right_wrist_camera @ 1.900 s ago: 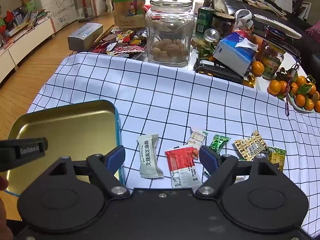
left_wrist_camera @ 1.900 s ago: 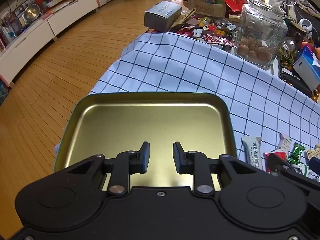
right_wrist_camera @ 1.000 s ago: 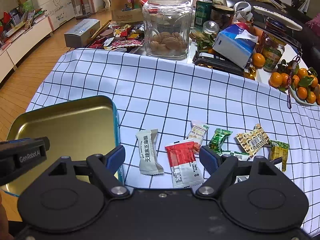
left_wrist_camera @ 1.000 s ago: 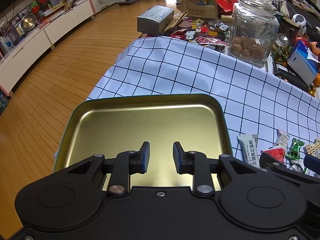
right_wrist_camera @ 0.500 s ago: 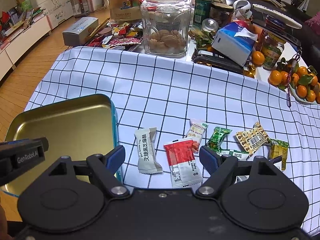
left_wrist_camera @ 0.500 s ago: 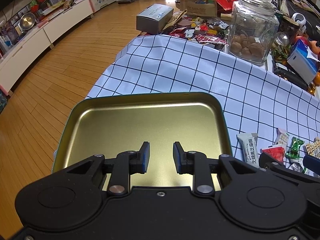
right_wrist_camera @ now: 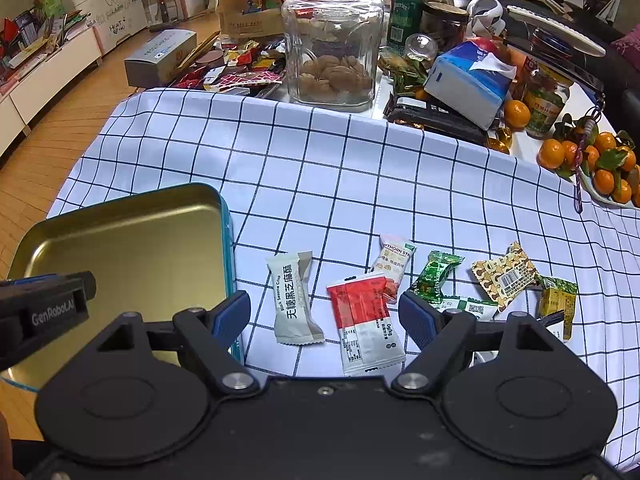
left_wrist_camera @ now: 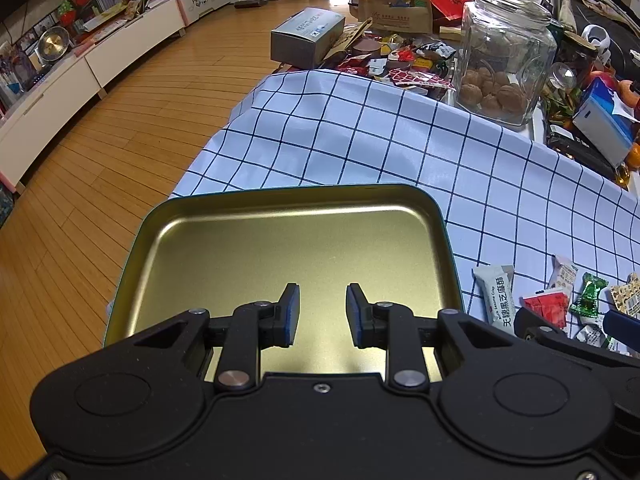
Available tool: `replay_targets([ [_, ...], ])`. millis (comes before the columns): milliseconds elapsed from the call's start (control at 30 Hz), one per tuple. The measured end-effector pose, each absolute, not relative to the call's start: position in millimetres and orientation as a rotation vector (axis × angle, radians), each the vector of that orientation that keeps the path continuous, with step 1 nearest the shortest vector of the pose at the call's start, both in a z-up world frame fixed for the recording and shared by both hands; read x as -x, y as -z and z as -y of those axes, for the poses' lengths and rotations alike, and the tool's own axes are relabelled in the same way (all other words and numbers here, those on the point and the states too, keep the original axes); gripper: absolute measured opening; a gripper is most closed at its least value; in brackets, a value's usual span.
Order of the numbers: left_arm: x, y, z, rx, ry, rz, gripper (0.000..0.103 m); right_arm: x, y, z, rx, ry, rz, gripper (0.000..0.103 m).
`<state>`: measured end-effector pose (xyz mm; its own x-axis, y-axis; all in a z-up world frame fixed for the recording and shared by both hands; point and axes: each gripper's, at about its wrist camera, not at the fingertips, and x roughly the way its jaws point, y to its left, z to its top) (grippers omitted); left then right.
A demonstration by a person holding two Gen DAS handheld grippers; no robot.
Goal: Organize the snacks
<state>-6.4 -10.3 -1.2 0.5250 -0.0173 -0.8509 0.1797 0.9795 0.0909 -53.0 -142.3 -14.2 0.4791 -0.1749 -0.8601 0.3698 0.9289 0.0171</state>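
Gold-coloured metal, shallow and rectangular with a teal outer rim, the tin tray lies at the left edge of the blue-and-white checked tablecloth; its near edge is hidden behind the black gripper bodies in both views. Over it hovers the left gripper, jaws narrowly parted with nothing between them; in the right wrist view its side reads "GenRobot.AI".

Right of the tray, at about three o'clock from it, the snacks lie loose on the cloth. First comes a grey-white wrapper printed "Black Sesame Crisp" with large Chinese characters, then a red-and-white sachet whose small print is too fine to read apart from "9g". At one o'clock from the sachet sits a pale packet lettered "...WTHORN STI...", its lower end under the sachet. Further right lie a green foil candy, a tan patterned packet with a barcode and a yellow-green wrapper, partly cut off by the gripper.

The right gripper hangs above the sachet, jaws spread wide, gripping nothing.
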Motion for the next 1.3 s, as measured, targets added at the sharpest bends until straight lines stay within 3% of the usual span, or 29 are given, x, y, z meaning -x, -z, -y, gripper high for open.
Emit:
replay_targets([
  [800, 7, 1, 11, -0.175, 0.121, -1.012, 0.036, 51, 17, 146, -0.248, 0.319, -1.053, 0.084],
  [1300, 12, -9, 37, -0.159, 0.138, -0.977, 0.036, 64, 18, 198, -0.477, 0.332, -1.117, 0.085],
])
